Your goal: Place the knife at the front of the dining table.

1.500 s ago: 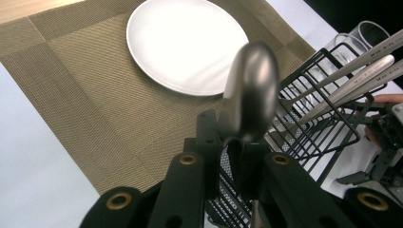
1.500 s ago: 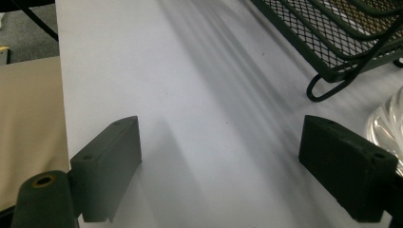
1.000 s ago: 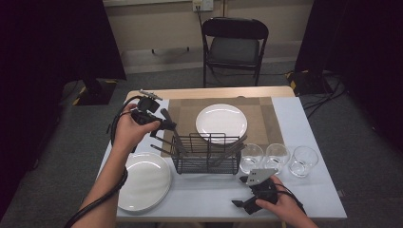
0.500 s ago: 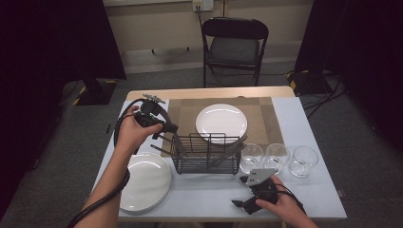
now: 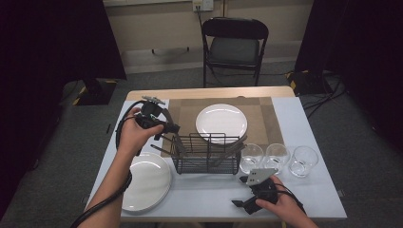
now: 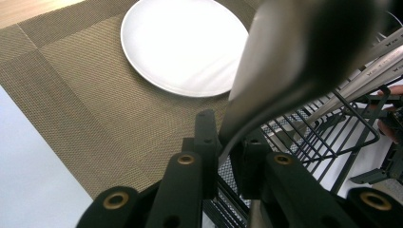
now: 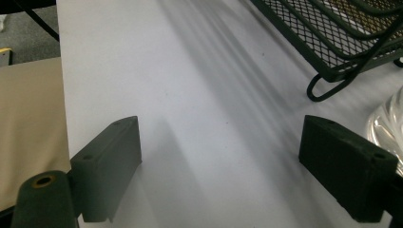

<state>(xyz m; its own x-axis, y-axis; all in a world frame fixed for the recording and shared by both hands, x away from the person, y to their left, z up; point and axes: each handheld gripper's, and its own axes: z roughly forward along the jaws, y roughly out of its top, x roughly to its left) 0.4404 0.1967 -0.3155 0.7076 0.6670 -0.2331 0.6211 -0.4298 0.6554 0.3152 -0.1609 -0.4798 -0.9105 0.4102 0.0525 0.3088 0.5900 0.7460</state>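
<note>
The utensil (image 6: 285, 61) in the left gripper (image 6: 228, 142) is smooth, dull-gleaming metal — the jaws matt black plastic. At two o'clock of it, the wire rack (image 5: 205, 153) is dark coated metal; the placemat (image 6: 95, 95) coarse woven, the plate (image 6: 183, 45) glossy white.

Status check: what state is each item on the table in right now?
Left hand-held gripper: shut on a metal utensil.
Right hand-held gripper: open, nothing between its jaws.
Wire basket: upright, utensils inside.
Plate on placemat: bare.
Near plate: bare.
Three glasses: upright.
</note>
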